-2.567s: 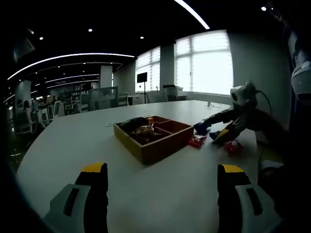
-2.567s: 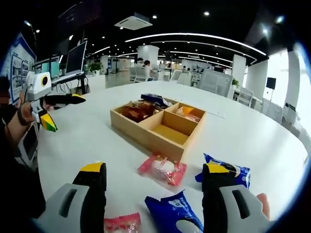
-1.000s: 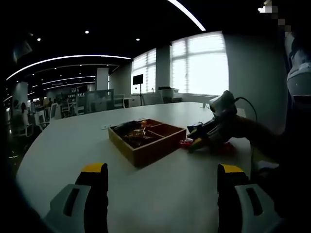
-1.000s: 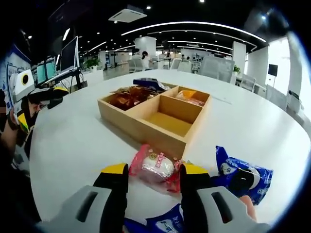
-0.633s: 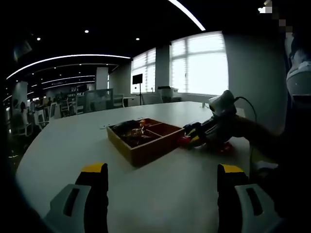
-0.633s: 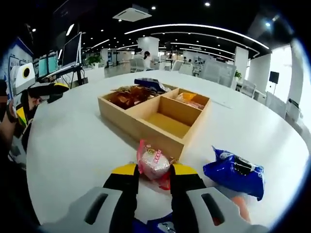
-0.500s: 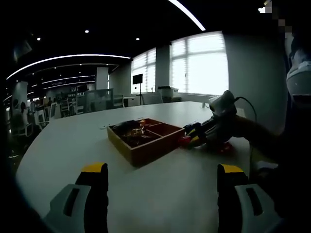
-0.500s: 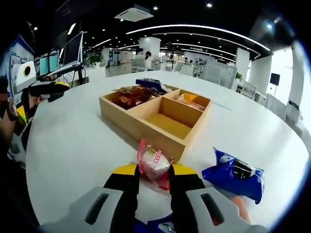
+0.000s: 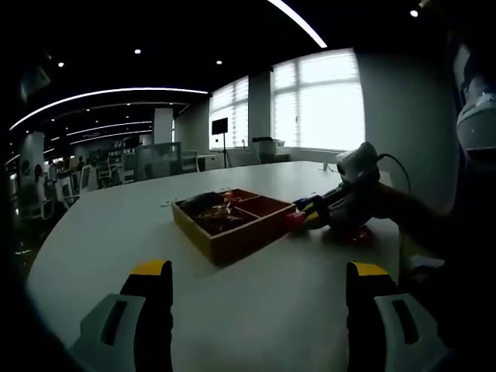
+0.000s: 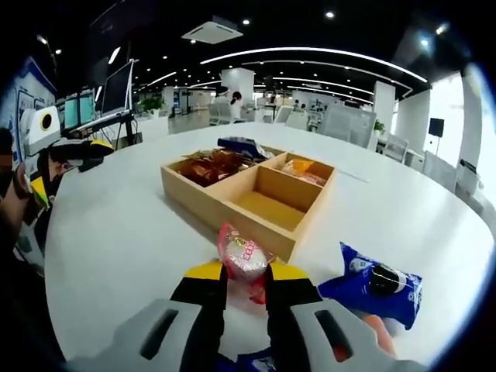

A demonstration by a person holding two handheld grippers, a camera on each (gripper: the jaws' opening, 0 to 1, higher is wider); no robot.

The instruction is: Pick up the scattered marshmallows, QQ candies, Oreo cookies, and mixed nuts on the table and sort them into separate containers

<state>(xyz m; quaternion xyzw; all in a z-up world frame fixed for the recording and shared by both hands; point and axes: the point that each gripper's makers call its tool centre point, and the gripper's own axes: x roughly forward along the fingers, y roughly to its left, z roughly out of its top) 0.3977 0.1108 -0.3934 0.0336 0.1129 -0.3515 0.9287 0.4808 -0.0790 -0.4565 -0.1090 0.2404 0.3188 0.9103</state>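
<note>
The right gripper [image 10: 245, 277] has its yellow-tipped fingers [image 10: 204, 273] pinched on a pink-wrapped marshmallow packet [image 10: 243, 254], lifted before the four-compartment wooden tray [image 10: 232, 209] on the white desk [image 10: 124, 225], presumably for dropping in, while the left gripper [image 9: 256, 275] hangs wide open, empty.

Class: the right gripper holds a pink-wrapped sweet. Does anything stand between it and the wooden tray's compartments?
Only the wooden tray's near wall stands between. The right gripper holds the pink-wrapped sweet just short of it; lifted over the wall, nothing visible blocks the compartment behind it.
</note>
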